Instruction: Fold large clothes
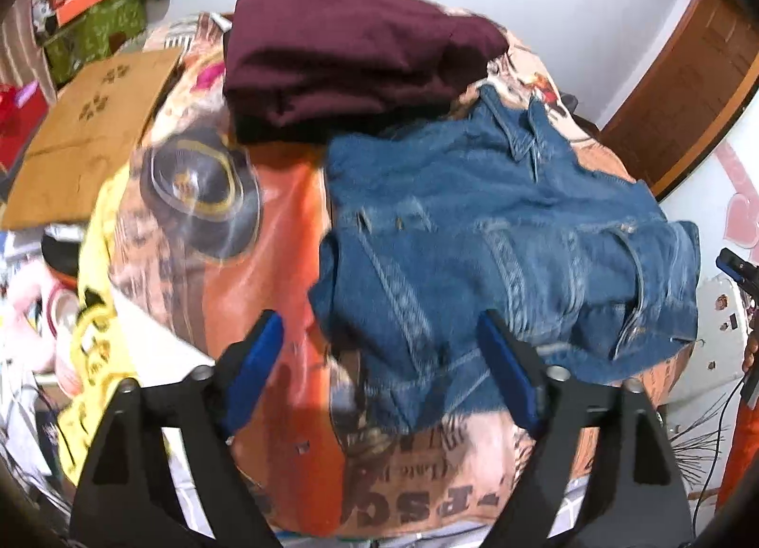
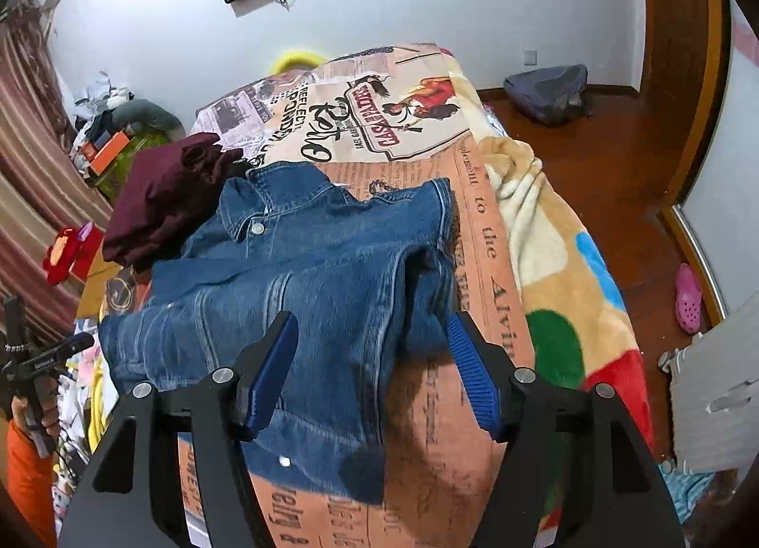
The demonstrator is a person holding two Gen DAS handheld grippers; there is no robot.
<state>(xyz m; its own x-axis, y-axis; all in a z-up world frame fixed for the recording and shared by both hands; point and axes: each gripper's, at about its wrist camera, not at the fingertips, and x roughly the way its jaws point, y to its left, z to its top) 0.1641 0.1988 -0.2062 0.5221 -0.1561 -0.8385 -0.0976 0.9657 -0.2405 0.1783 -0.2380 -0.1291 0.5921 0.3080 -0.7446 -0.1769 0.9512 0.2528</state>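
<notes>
Both my left tool (image 1: 382,370) and right tool (image 2: 372,375) hang released over the folded denim jacket (image 2: 303,273), mid-frame on the bed (image 2: 479,477).

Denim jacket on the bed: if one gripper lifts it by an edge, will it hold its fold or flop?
The denim jacket would probably sag and unfold; it already lies in soft creases on the bedspread. Its thick seams and layered cloth suggest it is fairly heavy for its size. The rough weave looks unlikely to slip from ribbed pads.
</notes>
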